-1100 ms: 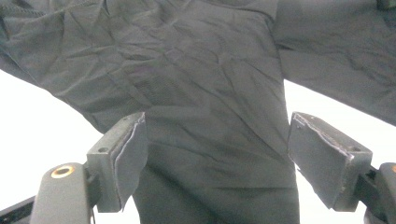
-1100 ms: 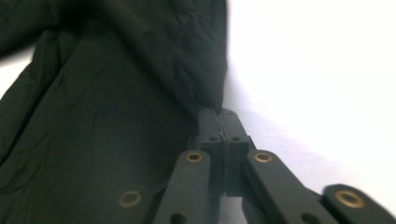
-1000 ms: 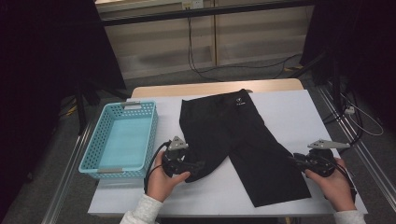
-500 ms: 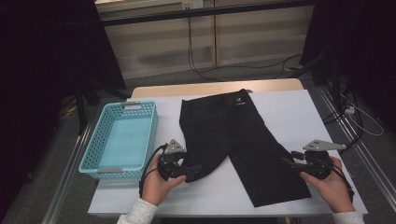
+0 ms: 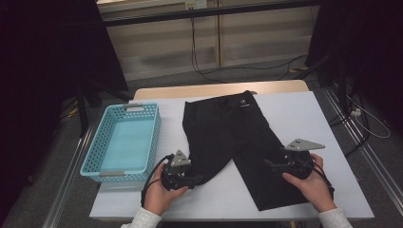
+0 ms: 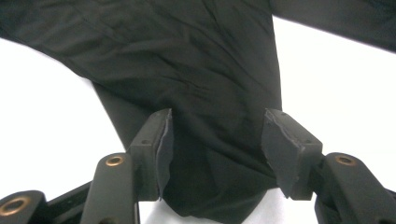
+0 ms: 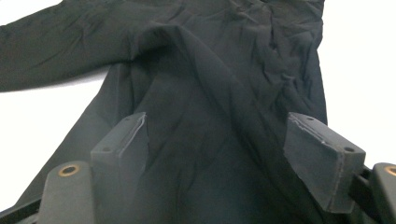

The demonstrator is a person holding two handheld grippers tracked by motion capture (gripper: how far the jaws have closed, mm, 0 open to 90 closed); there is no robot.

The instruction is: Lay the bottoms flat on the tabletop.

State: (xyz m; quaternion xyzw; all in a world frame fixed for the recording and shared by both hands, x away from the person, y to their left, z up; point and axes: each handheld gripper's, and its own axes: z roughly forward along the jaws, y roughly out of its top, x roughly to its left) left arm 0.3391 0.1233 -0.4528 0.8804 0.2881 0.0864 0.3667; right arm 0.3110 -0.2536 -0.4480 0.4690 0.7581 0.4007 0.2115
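Black shorts (image 5: 237,142) flat mid-table, right of blue basket (image 5: 124,142). Left gripper (image 5: 192,180) at near-left leg hem, jaws just closing, fabric between, pads not yet pressing. Right gripper (image 5: 271,165) over right leg, jaws just opening, holding nothing. Risk: left pinch catches top layer only, hem slips out.

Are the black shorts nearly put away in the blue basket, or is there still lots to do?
Lots left. Done: the shorts lie spread flat on the table. In hand: the left gripper, jaws just closing, straddles one leg end; the right gripper, jaws just opening, sits over the other, neither pinching. No fold shows yet, and the basket holds nothing.
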